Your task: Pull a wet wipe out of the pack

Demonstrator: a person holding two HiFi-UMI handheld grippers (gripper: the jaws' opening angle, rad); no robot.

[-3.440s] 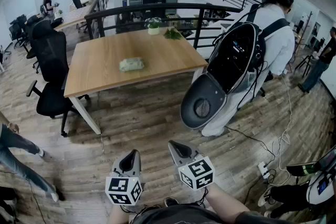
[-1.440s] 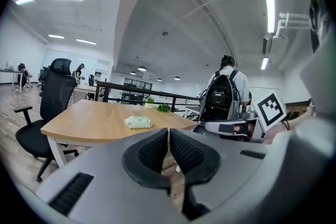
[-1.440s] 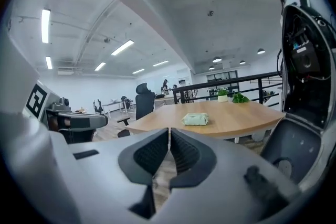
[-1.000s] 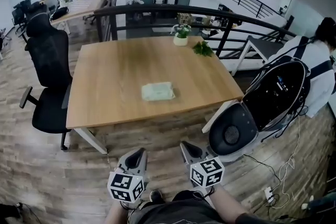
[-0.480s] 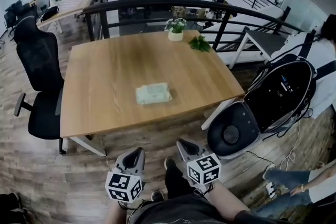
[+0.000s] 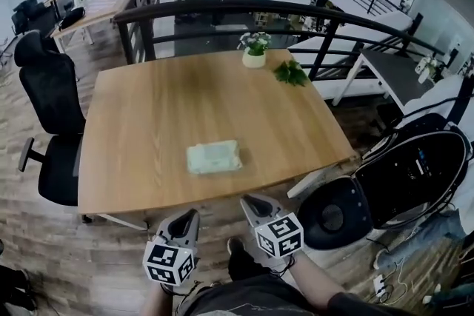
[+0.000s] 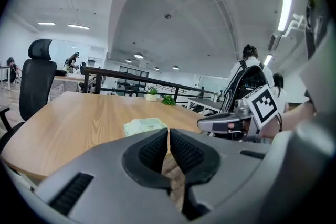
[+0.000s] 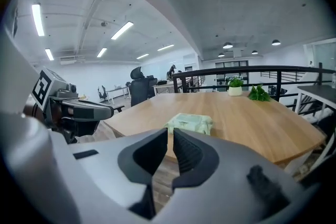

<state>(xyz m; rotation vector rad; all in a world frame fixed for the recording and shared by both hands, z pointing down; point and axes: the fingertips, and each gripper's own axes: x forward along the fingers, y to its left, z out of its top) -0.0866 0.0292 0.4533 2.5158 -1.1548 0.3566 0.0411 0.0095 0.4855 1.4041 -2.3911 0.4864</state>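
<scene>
Whereas a wide stretch of floor separates the grippers from the table (image 6: 133,107) in the earlier head views, the table's near edge now sits just ahead of both of them, so the person has walked up to it. The wet wipe pack (image 6: 214,157) lies flat on the table, in the half toward that near edge and roughly midway across, and nothing touches it; it looks to be in the same spot on the table as before. The left gripper (image 6: 188,218) hangs short of the table's near edge with its jaws pressed together on nothing, and the right gripper (image 6: 252,203) beside it is likewise closed and empty, both aimed over the edge at the pack. I judge this as the end of the approach only: no part of the pull has begun, and the jaws must first part before one can steady the pack and the other pinch a wipe.
</scene>
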